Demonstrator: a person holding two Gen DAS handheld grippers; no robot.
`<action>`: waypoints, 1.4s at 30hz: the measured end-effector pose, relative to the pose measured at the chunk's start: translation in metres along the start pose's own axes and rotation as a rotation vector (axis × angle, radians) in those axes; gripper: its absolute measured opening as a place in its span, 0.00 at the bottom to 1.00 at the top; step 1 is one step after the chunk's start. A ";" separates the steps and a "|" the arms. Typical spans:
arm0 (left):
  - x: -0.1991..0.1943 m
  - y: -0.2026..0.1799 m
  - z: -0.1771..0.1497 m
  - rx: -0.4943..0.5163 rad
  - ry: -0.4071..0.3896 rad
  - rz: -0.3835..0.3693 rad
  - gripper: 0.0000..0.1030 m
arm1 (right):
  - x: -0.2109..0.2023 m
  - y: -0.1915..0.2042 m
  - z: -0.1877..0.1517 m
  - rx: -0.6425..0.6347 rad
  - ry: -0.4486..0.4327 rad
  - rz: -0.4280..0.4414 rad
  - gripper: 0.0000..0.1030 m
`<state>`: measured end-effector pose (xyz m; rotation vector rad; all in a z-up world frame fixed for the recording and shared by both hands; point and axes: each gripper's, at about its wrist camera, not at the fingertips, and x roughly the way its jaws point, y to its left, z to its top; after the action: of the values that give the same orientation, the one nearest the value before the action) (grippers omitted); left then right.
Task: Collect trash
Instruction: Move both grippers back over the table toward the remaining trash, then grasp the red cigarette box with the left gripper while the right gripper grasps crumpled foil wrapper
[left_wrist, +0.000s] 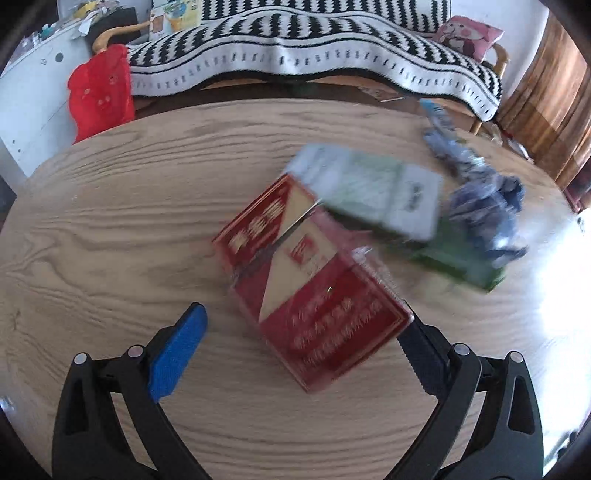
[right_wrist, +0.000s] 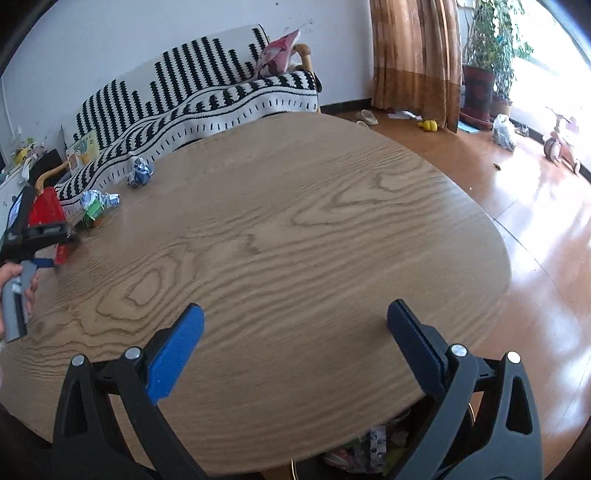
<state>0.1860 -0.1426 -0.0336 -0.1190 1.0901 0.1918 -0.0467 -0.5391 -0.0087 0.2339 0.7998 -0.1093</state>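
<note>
A red cigarette pack (left_wrist: 310, 288) lies on the wooden table (left_wrist: 110, 221), blurred, between the fingers of my left gripper (left_wrist: 303, 310). The gripper is open: the right finger (left_wrist: 421, 350) is at the pack's corner and the left blue pad (left_wrist: 177, 354) stands well clear of it. Behind the pack lie a green and white carton (left_wrist: 369, 192) and crumpled blue paper (left_wrist: 487, 206). My right gripper (right_wrist: 295, 306) hangs open over bare table (right_wrist: 295, 221), holding nothing. From that side the left gripper (right_wrist: 44, 236) shows at the far left, with crumpled paper (right_wrist: 140, 171) and more wrappers (right_wrist: 98, 205) beyond.
A sofa with a black and white throw (left_wrist: 295, 55) runs behind the table, with a red bag (left_wrist: 99, 92) at its left end. Under the near table edge a bin of trash (right_wrist: 369, 446) shows. Curtain (right_wrist: 413, 55), plants and toys stand on the floor to the right.
</note>
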 end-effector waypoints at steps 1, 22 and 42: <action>-0.001 0.011 -0.003 0.003 0.008 0.015 0.94 | 0.002 0.003 0.002 -0.009 0.002 0.006 0.93; 0.011 0.045 0.015 0.005 -0.024 0.007 0.94 | 0.138 0.199 0.179 -0.468 -0.008 0.418 0.93; -0.003 0.052 0.003 0.115 -0.094 -0.100 0.51 | 0.214 0.269 0.185 -0.666 0.181 0.518 0.27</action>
<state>0.1759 -0.0917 -0.0295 -0.0609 0.9970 0.0442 0.2802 -0.3262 0.0061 -0.1881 0.8886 0.6675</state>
